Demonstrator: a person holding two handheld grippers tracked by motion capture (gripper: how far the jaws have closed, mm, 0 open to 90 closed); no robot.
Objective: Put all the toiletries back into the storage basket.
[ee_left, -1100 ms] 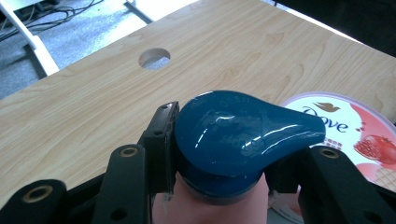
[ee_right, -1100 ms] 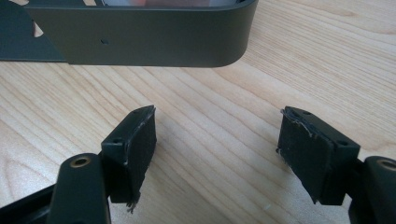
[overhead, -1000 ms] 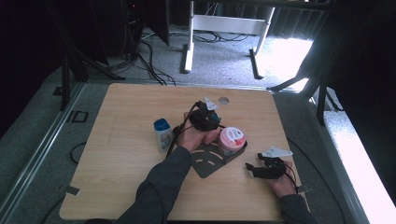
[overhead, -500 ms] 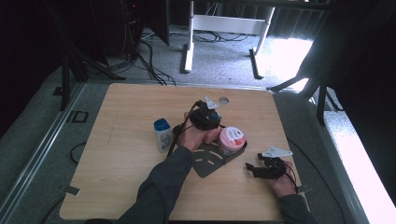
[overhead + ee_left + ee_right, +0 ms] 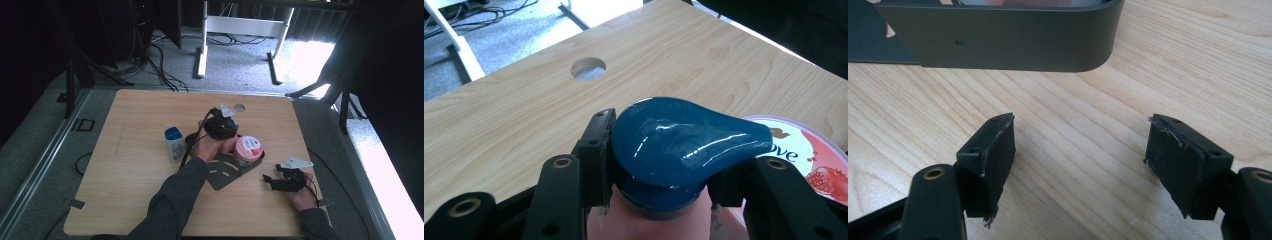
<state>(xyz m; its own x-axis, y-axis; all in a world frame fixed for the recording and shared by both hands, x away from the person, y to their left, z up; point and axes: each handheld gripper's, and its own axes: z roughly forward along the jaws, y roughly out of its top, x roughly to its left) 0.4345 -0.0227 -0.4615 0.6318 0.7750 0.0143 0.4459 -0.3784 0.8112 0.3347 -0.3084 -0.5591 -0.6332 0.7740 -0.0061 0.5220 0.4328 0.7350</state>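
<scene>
I'm pinching the pink bottle's glossy blue teardrop cap with my left tongs near the worktop's middle, probably to steady it upright in the dark metal rack; my right tongs are resting spread and empty near the right edge.

Both forearms wear dark sleeves. Each hand carries a black gripper: the left gripper trails a black cable, the right gripper bears a grey three-cornered plate. Its black pads look frayed (brass-ringed screw holes behind).
</scene>
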